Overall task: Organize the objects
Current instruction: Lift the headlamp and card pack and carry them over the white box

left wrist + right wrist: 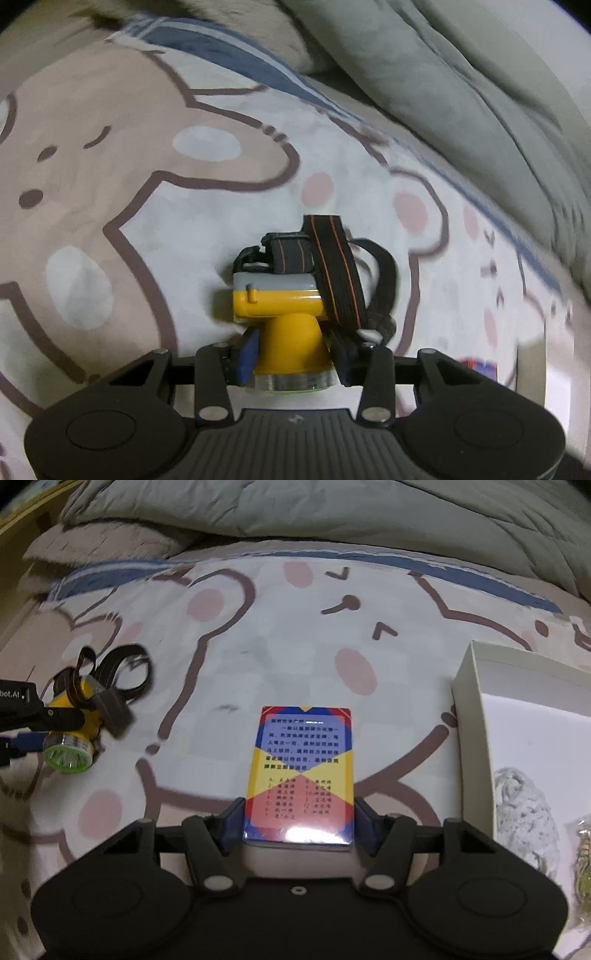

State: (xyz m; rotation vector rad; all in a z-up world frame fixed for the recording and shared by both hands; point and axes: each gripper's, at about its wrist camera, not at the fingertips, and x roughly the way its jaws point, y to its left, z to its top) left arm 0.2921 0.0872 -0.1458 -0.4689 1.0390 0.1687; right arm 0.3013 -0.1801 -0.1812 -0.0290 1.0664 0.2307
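Over the bed's bear-print sheet [295, 635], with a grey quilt [332, 509] bunched along the far edge, found two things in hand.

Toward the bed's left side, held the headlamp [277, 299] in the left gripper [295, 356]. Had the blue fingers [246, 354] narrow, one at each side of its yellow neck and seemingly pressed to it. Pointed its clear lens [68, 755] back at the wrist and its body away along the fingers. Showed a yellow-and-grey housing, with the black orange-striped strap [334, 266] looped loosely over it.

At mid-bed, straddled the card box [301, 768] with the right gripper [299, 823]. Set the fingers across the short width at the near end and closed them against both long sides. Ran its long axis straight ahead of the fingers. Looked flat, glossy, shrink-wrapped, in blue, yellow and red with printed text.

Near the bed's right edge, just beside the card box, stood an open white box [474, 716]. Judged it the likely destination, nearer the right hand.
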